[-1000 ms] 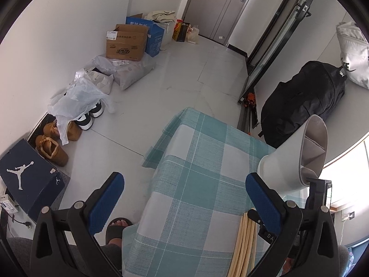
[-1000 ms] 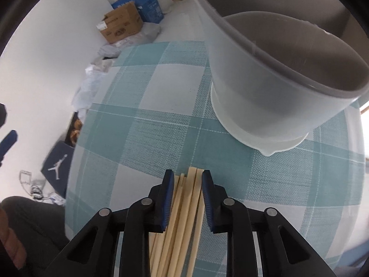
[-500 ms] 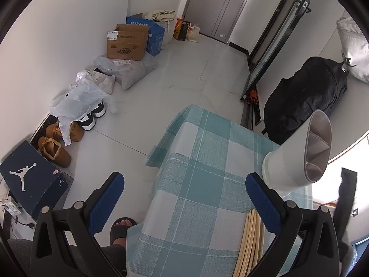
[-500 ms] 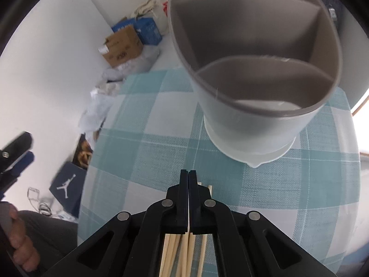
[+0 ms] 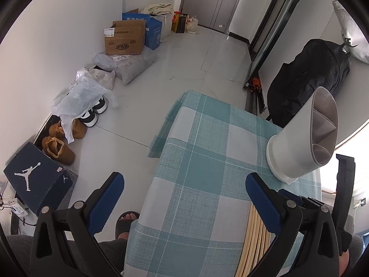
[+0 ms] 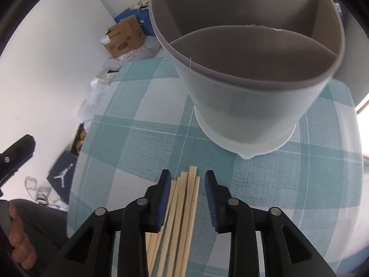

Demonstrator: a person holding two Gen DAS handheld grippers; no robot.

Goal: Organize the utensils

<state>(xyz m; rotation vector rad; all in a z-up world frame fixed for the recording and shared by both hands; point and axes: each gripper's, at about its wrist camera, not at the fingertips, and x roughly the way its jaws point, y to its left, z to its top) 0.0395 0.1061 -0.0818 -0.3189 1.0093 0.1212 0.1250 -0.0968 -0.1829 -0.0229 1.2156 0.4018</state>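
A bundle of pale wooden chopsticks [image 6: 184,207] lies flat on the teal checked tablecloth [image 6: 138,150]. My right gripper [image 6: 187,175] hovers over their far ends. Its jaws are opening, with the sticks between them and a gap on the right side. Just beyond stands a white utensil holder [image 6: 242,87] with grey divided compartments, all of them bare inside. In the left wrist view my left gripper [image 5: 184,180] is wide open over the table's near edge and holds nothing. The chopsticks [image 5: 256,230] show behind its right finger, and the holder [image 5: 297,143] stands at the right.
The table's left edge drops to a tiled floor. A person's sandalled foot [image 5: 128,219] is by it. Shoes [image 5: 60,147], a dark shoebox [image 5: 34,180], plastic bags and cardboard boxes [image 5: 124,39] line the wall. A black bag [image 5: 309,80] sits behind the table.
The right gripper's jaws went from partly open around the chopsticks to fully shut, and now stand apart again. The chopsticks still lie on the cloth. The left gripper has barely moved.
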